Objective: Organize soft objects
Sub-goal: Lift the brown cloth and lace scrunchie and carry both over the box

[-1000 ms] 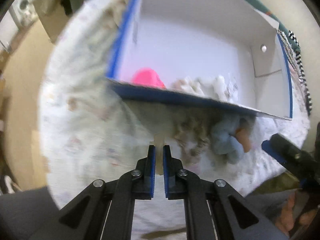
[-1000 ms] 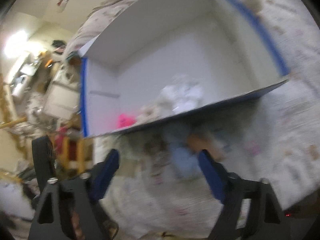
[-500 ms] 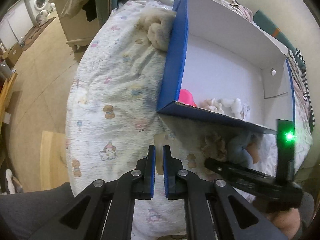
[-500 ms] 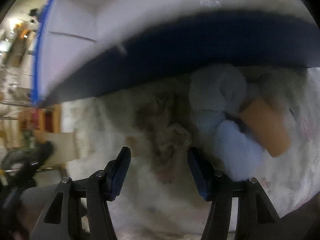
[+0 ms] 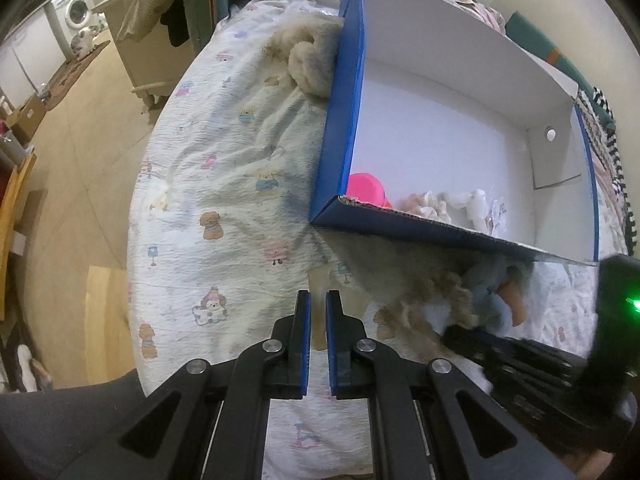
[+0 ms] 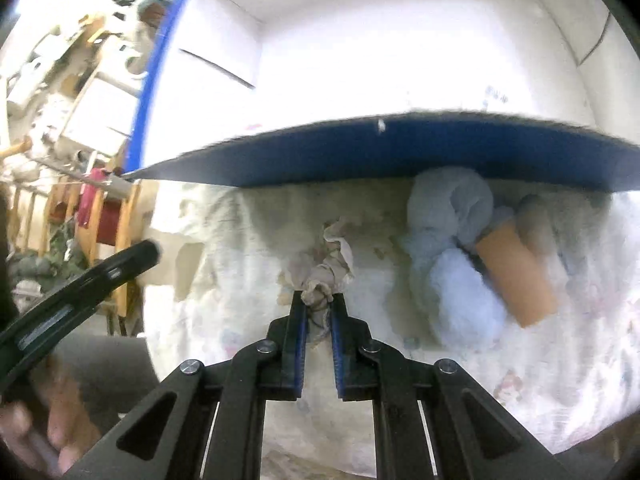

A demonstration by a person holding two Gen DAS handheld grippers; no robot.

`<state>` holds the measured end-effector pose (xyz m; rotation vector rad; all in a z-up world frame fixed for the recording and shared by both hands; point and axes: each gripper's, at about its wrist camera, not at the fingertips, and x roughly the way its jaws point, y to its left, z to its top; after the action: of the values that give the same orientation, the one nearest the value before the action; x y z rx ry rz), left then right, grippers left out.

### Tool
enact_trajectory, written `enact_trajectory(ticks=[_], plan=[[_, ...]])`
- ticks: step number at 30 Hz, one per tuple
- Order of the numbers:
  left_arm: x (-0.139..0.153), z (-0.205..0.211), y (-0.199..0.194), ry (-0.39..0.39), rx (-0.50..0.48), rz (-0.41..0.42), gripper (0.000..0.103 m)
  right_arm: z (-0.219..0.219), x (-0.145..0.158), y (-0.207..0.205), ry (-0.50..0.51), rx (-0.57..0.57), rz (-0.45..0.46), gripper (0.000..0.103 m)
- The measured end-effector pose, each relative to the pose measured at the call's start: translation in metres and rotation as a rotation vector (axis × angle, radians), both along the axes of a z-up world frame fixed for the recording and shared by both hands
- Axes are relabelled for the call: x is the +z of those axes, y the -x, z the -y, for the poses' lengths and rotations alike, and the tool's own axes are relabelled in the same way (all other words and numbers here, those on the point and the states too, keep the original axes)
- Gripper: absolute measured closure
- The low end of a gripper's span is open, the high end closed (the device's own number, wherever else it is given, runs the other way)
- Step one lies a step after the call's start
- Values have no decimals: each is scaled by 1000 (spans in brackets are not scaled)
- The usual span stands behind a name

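Note:
A blue cardboard box [image 5: 344,92] with a white inside lies on the bed and also fills the top of the right wrist view [image 6: 400,152]. A pink toy [image 5: 366,190] and pale soft pieces [image 5: 452,204] lie inside it. My right gripper [image 6: 318,300] is shut on a beige frilly scrunchie [image 6: 332,264] in front of the box; it also shows in the left wrist view [image 5: 436,296]. A light blue soft toy [image 6: 452,236] and an orange tube [image 6: 516,276] lie to its right. My left gripper [image 5: 316,304] is shut and empty above the sheet.
The bed has a white sheet printed with small bears [image 5: 224,200]. A beige fluffy toy [image 5: 308,60] lies against the box's far left wall. Floor, a washing machine [image 5: 76,12] and furniture are to the left. Wooden shelving [image 6: 100,216] stands beyond the bed.
My right gripper has closed from wide open onto the beige scrunchie. My left gripper has pulled back from the box and stays shut.

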<state>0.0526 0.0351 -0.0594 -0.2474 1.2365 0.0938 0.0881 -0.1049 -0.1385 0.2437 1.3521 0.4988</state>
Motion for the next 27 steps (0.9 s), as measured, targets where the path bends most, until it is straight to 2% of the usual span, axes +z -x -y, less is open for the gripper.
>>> enact_trajectory(ticks=[3,9,15,23,27], plan=[[-4,1,0,-14,-1,-5,96,15,8,10,-9,4,24,90],[-11,5,-2,-61,2,-10,96,40,4,11,18,-22,39,90],[-11,8,-1,-99,-4,1,96,46,12,11,-6,-40,67,90],[23,6,17,-107,-8,82,96,46,45,19,-72,-27,161,90],[41,8,22,-89,9,117,96,51,70,27,-128,-42,243,90]])
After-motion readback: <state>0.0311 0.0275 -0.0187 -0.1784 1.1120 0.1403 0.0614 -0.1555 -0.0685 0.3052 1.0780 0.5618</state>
